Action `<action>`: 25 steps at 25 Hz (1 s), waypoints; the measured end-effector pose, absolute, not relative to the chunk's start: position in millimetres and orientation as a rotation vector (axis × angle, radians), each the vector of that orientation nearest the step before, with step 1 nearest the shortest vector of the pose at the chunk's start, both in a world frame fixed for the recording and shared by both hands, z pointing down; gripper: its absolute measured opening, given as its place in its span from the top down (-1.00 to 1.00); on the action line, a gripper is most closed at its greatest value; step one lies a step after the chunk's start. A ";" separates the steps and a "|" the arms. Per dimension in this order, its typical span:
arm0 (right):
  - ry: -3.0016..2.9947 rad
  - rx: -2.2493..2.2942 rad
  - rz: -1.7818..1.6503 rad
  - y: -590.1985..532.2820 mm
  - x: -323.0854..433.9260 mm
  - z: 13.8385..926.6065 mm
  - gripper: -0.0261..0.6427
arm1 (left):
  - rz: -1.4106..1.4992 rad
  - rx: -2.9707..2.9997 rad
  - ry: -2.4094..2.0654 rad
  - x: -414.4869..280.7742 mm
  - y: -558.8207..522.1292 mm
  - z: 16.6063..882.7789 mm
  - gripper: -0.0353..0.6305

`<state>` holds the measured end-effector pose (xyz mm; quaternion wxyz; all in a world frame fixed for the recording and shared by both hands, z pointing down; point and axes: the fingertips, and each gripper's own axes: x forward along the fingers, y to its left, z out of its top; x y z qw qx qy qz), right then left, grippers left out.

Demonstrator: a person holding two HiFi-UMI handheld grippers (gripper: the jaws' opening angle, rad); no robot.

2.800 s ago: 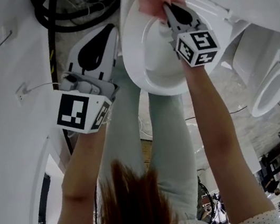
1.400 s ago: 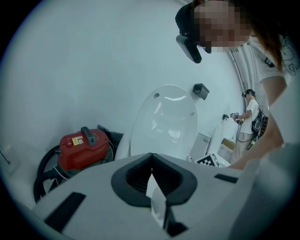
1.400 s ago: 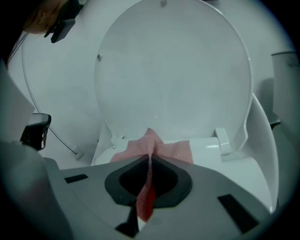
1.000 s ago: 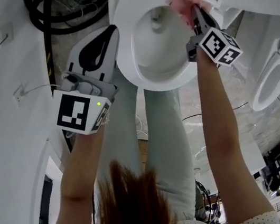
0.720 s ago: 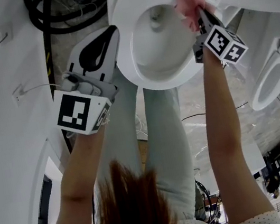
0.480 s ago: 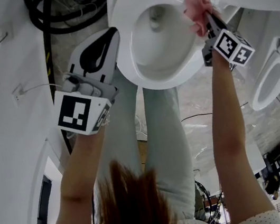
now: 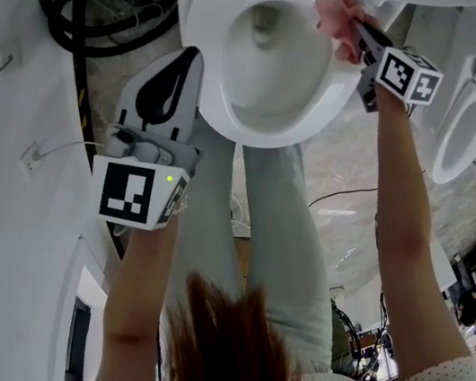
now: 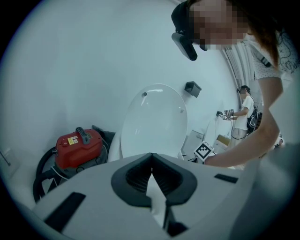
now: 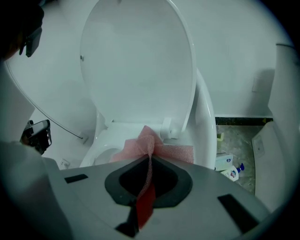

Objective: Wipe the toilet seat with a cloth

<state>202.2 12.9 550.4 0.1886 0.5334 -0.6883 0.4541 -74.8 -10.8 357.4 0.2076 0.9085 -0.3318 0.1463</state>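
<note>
At the upper left of the head view, a thick black hose (image 7: 72, 23) is curling beside the wall. Just right of it, the left tool (image 7: 185, 65) is hovering beside the bowl, its jaws pressing together with nothing between them. Its own view is looking past a red canister vacuum cleaner (image 8: 77, 146) toward the raised white oval lid (image 8: 154, 122). In the upper middle, the white oval toilet seat (image 7: 226, 112) is lying down on the bowl. On the seat's upper right, near the hinge, the pink mesh cloth (image 7: 336, 14) is resting against the rim. The right tool (image 7: 359, 30) is clamping a bunched fold of it between closed jaws. A second white toilet (image 7: 462, 141) is standing at the right edge.
</note>
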 end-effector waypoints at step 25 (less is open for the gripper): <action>-1.923 1.558 1.205 97.9 166.3 550.3 0.86 | 0.391 2.586 -0.882 -78.4 -1.1 329.4 0.90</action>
